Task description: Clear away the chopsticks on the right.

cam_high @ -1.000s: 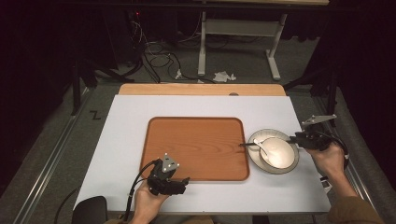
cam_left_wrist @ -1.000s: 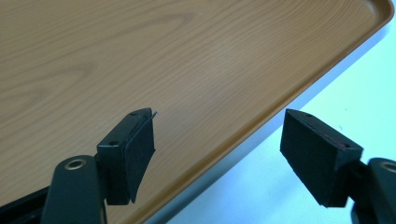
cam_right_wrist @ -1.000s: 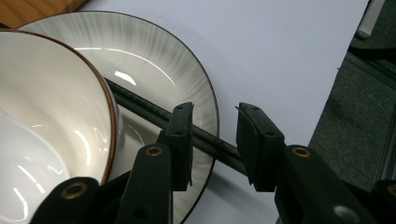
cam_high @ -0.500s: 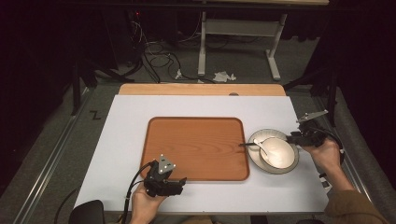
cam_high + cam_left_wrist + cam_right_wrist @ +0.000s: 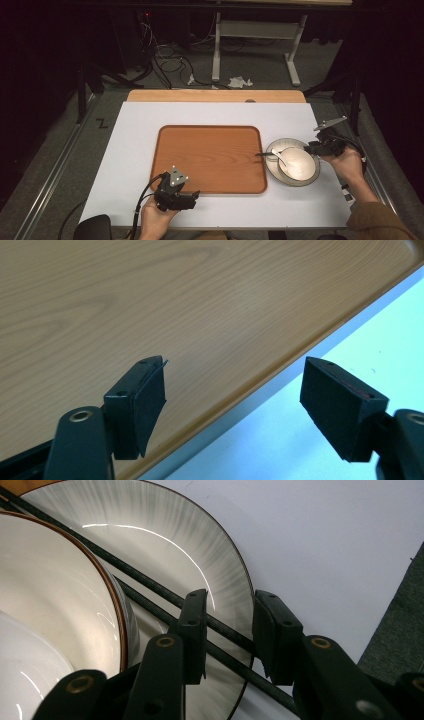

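Left hand-held gripper [image 5: 192, 195]: held at the near edge of the worktop [image 5: 135, 135], over the near rim of the tray [image 5: 210, 155]; jaws spread wide apart, nothing between them.

Tray: brown, wood-grained, rounded corners, laid flat at the centre of the worktop; its surface is bare. No item is judged to have been loaded yet.

Right hand-held gripper [image 5: 229, 630]: at the right side, jaws set part-way apart astride a pair of dark chopsticks [image 5: 150, 592]; whether the pads already press them cannot be told. A pick-up is judged begun, not completed.

Chopsticks: two thin black rods, lying across the plate beside the bowl.

Plate [image 5: 272, 167]: pale grey, streaked glaze, dark rim, just right of the tray.

Bowl [image 5: 302, 167]: white inside, brown rim, standing on the plate, a white spoon [image 5: 280, 156] resting in it.
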Demonstrator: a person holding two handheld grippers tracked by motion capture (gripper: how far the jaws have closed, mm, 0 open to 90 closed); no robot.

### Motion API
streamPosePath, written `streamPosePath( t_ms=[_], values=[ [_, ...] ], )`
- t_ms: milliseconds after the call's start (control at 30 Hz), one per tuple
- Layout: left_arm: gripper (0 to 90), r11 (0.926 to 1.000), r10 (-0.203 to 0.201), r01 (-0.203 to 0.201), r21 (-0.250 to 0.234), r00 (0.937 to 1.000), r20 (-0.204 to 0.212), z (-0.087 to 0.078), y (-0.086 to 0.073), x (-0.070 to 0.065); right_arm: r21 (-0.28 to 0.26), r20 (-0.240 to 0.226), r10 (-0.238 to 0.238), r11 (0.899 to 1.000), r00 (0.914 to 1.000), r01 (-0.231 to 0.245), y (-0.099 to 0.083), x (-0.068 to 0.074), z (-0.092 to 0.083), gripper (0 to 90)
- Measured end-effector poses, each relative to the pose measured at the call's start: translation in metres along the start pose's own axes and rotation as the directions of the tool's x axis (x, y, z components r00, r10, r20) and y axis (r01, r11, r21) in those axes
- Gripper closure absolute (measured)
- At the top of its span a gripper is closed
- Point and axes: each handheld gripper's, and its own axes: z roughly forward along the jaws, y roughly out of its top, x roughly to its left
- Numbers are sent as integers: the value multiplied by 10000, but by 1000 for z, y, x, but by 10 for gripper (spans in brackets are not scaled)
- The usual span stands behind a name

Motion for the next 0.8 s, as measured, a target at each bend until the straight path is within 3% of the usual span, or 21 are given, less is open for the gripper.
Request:
streamPosePath(
  t_ms=[567,800],
  values=[
    [262,9999,61,-61,96,10000,14,2,0,-1,412,-300,-374,9984,9989,386,3,5,0,762],
    [261,9999,77,-77,94,10000,26,1,0,-1,305,-360,-379,9988,9986,390,5,6,4,753]
  ],
)
